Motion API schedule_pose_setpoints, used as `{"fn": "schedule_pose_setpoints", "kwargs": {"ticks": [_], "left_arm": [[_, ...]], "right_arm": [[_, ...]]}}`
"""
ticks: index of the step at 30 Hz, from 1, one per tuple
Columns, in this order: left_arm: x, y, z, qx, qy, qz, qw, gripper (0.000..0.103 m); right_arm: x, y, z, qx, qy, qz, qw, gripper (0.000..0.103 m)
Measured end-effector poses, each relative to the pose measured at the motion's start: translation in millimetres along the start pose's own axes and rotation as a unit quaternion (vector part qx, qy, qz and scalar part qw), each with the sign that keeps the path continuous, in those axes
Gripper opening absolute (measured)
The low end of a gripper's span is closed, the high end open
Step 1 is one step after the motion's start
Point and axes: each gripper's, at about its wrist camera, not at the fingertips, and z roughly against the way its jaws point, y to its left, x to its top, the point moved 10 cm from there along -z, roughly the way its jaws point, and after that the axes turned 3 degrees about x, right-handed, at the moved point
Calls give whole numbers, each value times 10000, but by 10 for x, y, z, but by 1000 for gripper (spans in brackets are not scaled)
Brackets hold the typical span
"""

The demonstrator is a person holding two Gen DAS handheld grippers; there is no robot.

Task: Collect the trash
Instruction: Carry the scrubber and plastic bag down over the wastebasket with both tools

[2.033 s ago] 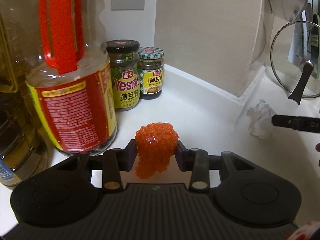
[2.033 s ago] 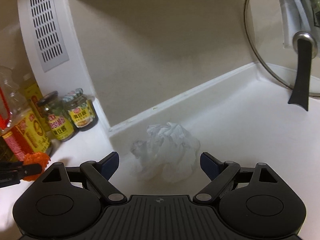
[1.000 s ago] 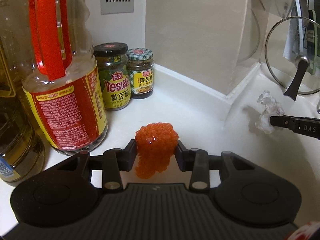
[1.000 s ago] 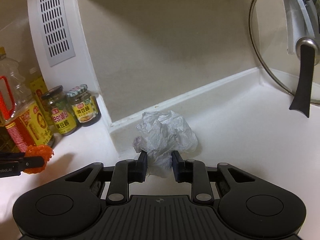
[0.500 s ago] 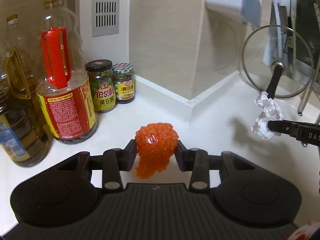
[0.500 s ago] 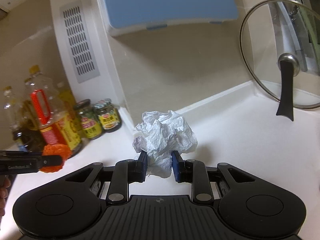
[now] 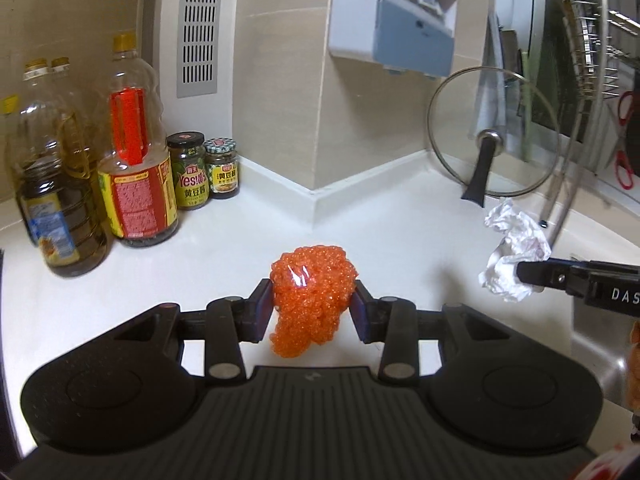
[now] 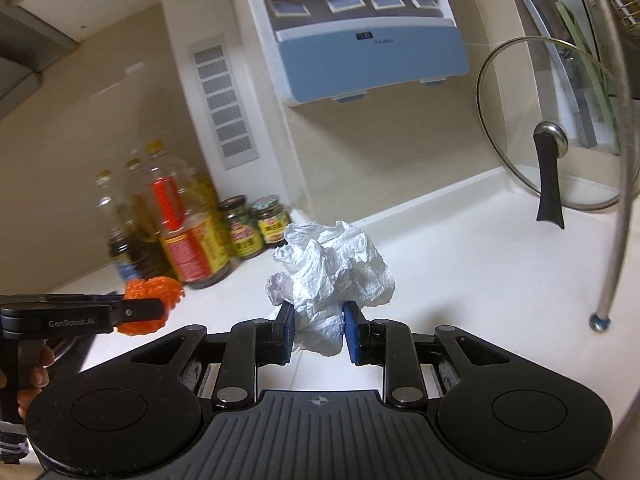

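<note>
White table (image 7: 380, 216) spreads beneath both grippers, the right gripper (image 8: 318, 334) clamped on a crumpled white paper wad (image 8: 332, 276) between its pads, the left gripper (image 7: 312, 312) clamped likewise on a smaller orange mesh clump (image 7: 310, 292).

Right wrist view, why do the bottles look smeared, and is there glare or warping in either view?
Right wrist view: the bottles at left are blurred, while the paper wad in the right gripper is sharp. Left wrist view: a bright glint sits on the orange mesh in the left gripper, and the bottles are crisp. Both views: the fisheye bends wall edges near the borders.
</note>
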Motion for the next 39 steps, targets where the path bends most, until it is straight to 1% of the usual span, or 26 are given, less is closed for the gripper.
{"fn": "schedule_pose_setpoints", "kwargs": {"ticks": [5, 10, 15, 19, 24, 29, 35, 39], "left_arm": [[-285, -147, 421, 12, 8, 111, 9999, 37], [-601, -209, 756, 68, 126, 322, 9994, 37], [-900, -223, 1007, 158, 274, 493, 9983, 37], [-1144, -177, 1142, 219, 452, 646, 9966, 37], [-1495, -128, 1146, 198, 771, 703, 9943, 37], [-1858, -34, 1029, 132, 1138, 820, 9900, 37], [-2211, 142, 886, 34, 1476, 956, 9844, 37], [-2422, 275, 753, 42, 1696, 997, 9805, 37]], "right_arm": [[-261, 156, 385, 232, 125, 19, 9997, 26], [-551, 293, 651, 449, 327, -36, 9984, 26], [-836, 438, 817, 648, 578, -58, 9962, 26], [-1089, 568, 844, 743, 864, -58, 9935, 26], [-1489, 678, 798, 748, 1280, -140, 9888, 26], [-1942, 732, 617, 617, 1806, -74, 9816, 26], [-2530, 629, 301, 324, 2470, -124, 9684, 26], [-2877, 515, 95, 150, 2783, -140, 9603, 26]]}}
